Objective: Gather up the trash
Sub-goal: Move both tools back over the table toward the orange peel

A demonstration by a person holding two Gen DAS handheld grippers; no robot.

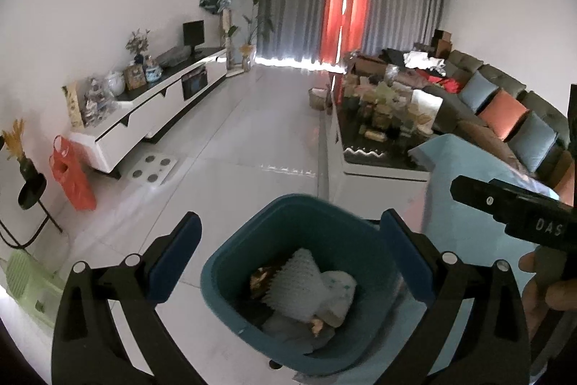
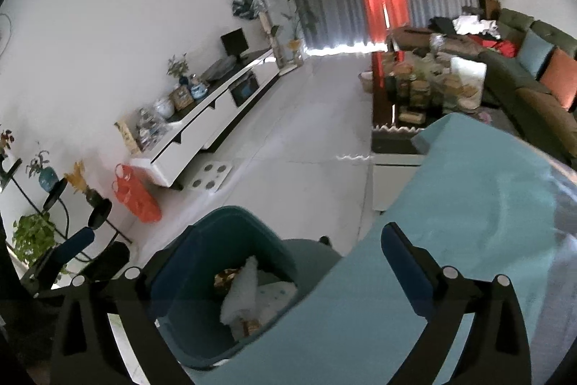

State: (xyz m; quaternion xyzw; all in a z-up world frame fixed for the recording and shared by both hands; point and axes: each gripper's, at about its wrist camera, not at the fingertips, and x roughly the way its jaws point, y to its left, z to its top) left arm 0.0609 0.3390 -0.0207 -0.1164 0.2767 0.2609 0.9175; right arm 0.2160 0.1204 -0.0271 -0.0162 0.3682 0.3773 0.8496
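Note:
A teal waste bin [image 1: 230, 262] stands on the white floor right under my left gripper [image 1: 288, 240], which hangs open above it with nothing between its blue pads. Crumpled white tissue [image 1: 299, 287] and other scraps lie inside the bin. In the right wrist view the same waste bin [image 2: 238, 233] sits low and left, with the tissue [image 2: 241, 294] showing inside. My right gripper [image 2: 285, 258] is open and holds nothing; it straddles the bin's edge and the corner of a light blue table [image 2: 468, 204]. The right gripper's black body [image 1: 512, 204] pokes into the left wrist view.
The light blue table [image 1: 468, 168] stands right of the bin. Behind it is a cluttered coffee table [image 1: 382, 118] and a sofa with cushions [image 1: 505, 110]. A white TV cabinet [image 1: 158, 110] runs along the left wall, with an orange bag [image 1: 72, 175] on the floor.

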